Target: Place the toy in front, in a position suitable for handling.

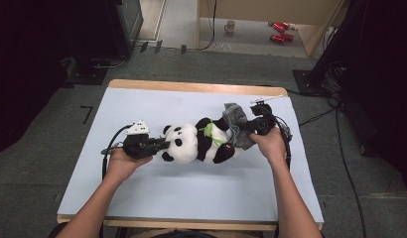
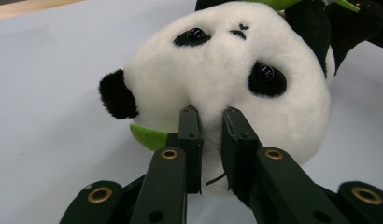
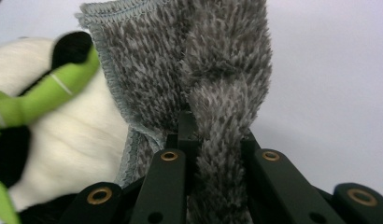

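left gripper (image 2: 210, 116) pinches the plush panda's (image 2: 227, 70) fluffy white head; right gripper (image 3: 213, 126) clamps shaggy grey cloth (image 3: 199, 60).

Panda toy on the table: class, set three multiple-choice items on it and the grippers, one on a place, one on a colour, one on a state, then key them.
1. Where does the panda toy lie?
A. between the two grippers
B. on the floor
C. at the table's far left corner

2. What colour is the cloth in the right gripper?
A. red
B. grey
C. yellow

3. How does the left gripper stand?
A. wide open above the table
B. shut on the cloth
C. shut on the panda toy's head

Key: 1 A, the high view shows a gripper at each end; 2 B, fuzzy grey pile; 3 C, the jaws pinch white plush.
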Available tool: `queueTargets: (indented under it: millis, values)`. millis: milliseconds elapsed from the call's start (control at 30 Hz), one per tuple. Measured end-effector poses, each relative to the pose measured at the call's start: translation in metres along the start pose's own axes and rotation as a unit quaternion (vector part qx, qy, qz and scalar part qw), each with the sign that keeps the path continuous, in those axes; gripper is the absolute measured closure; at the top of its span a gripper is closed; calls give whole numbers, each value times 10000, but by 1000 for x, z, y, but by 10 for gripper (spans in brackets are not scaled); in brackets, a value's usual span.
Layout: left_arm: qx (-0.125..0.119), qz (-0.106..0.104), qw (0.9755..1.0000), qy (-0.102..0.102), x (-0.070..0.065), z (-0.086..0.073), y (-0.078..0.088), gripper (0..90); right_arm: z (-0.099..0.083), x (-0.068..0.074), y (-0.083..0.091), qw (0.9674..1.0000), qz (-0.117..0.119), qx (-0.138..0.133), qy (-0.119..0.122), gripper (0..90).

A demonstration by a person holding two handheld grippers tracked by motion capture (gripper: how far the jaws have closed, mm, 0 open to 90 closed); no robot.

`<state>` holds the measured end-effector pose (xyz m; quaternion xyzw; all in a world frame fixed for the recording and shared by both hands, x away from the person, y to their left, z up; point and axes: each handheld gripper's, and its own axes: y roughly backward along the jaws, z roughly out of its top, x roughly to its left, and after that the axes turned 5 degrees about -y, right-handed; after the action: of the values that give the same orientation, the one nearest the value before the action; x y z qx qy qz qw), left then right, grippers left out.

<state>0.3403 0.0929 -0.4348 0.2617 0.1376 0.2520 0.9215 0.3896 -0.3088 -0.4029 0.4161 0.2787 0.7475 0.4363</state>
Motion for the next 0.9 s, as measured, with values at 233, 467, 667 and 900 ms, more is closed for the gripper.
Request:
queueTargets:
  millis: [233, 467, 667, 900]
  values:
    - [60, 15, 10000, 9, 2, -1, 0, 797, -5, -14, 1, 9998, -141, 41, -123, 807]
    - [49, 17, 10000, 8, 1, -1, 0, 797, -1, -20, 12, 9994, -157, -128, -285, 807]
    - [42, 18, 10000, 1, 1, 0, 0, 797, 12, -4, 24, 9994, -95, -318, -67, 807]
    - [31, 12, 10000, -9, 0, 0, 0, 797, 31, 25, 29, 9987, 38, -465, 220, 807]
